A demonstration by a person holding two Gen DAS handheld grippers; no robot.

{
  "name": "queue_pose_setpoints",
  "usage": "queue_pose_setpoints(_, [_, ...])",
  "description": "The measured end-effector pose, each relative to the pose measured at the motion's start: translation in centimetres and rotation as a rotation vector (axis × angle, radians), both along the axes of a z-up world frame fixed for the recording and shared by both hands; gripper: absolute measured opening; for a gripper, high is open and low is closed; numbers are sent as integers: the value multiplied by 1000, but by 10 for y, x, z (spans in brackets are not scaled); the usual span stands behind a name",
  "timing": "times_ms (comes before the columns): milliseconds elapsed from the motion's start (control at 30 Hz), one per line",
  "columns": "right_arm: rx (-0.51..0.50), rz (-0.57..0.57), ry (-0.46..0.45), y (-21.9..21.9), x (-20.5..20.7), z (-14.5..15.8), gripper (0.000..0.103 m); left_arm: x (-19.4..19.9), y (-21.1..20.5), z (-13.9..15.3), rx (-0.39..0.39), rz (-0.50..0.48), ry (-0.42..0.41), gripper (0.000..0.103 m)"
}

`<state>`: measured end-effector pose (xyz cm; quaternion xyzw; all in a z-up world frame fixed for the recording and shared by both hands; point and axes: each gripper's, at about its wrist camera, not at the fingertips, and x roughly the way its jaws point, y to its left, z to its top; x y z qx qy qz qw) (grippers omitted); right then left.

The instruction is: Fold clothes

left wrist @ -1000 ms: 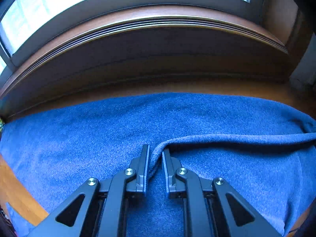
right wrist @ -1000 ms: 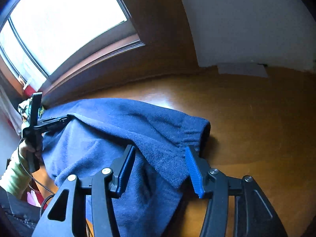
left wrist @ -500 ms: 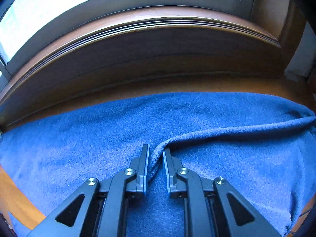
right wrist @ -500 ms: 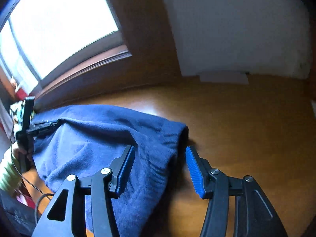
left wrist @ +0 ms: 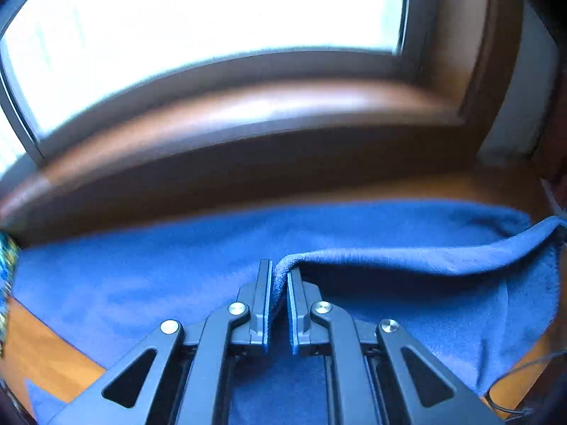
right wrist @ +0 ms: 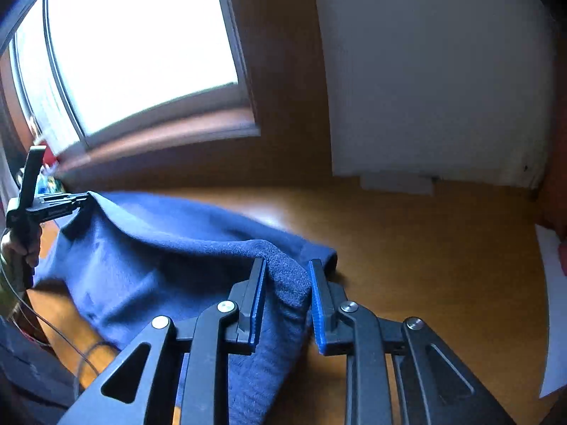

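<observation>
A blue fleece garment [left wrist: 141, 283] lies spread on the wooden table [left wrist: 46, 347] below a window. My left gripper [left wrist: 280, 272] is shut on a raised edge of it, and a ridge of fabric runs off to the right from the pinch. In the right wrist view the garment [right wrist: 159, 255] is lifted at both ends. My right gripper [right wrist: 287, 269] is shut on a thick fold at the garment's right end, and cloth fills the gap between its blue pads. At far left, the left gripper [right wrist: 83, 200] holds the other end above the table, with a hand [right wrist: 14, 248] on its handle.
A window sill [left wrist: 248, 106] and dark wooden wall stand close behind the garment. To the right lies bare wooden table [right wrist: 425, 248], with a white wall panel [right wrist: 425, 88] behind it. White paper [right wrist: 553, 301] lies at the right edge. A thin cable [right wrist: 53, 329] hangs near the left.
My right gripper's fingers have closed from wide open onto the garment's right-end fold. Both views have tilted upward, and the cloth is lifted higher between the two grippers.
</observation>
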<state>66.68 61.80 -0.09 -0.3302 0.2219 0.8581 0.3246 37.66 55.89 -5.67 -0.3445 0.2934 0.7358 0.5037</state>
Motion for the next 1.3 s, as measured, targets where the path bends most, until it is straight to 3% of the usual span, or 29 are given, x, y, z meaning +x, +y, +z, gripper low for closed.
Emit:
queue_pose_setpoints(100, [-5,-17,-17,26,-16,-9,24,-6,16,0,-2,7,10,7])
queue_pose_setpoints(333, [-86,-75,-183,72,-54,-76,27,-20,78,-81,-204,43,-39,10])
queue_pose_setpoints(400, [-90,-87,-186,75,-55,-80,31,-13,84,-87,-192,44,19,16])
queue_pose_setpoints(467, [-113,-94,-183,79,-52,-79,37,-5,89,-90,-206,51,102,31])
queue_pose_setpoints(533, [-140,-96,-176,83,-47,-74,39,-2,91,-92,-208,48,124,33])
queue_pose_setpoints(633, [-151,-87,-131,81,-29,-49,41,-3,93,-93,-199,49,96,35])
queue_pose_setpoints(800, [-77,-105,-93,60,2,-7,44,-5,94,-96,-184,75,94,59])
queue_pose_setpoints(1000, [-45,-126,-80,28,20,11,44,-5,97,-95,-193,76,48,60])
queue_pose_setpoints(1167, [-49,-131,-117,7,22,7,44,19,88,-74,-177,-19,78,60])
queue_pose_setpoints(1300, [-62,-166,-74,-13,21,10,44,35,76,-59,-158,-100,56,60])
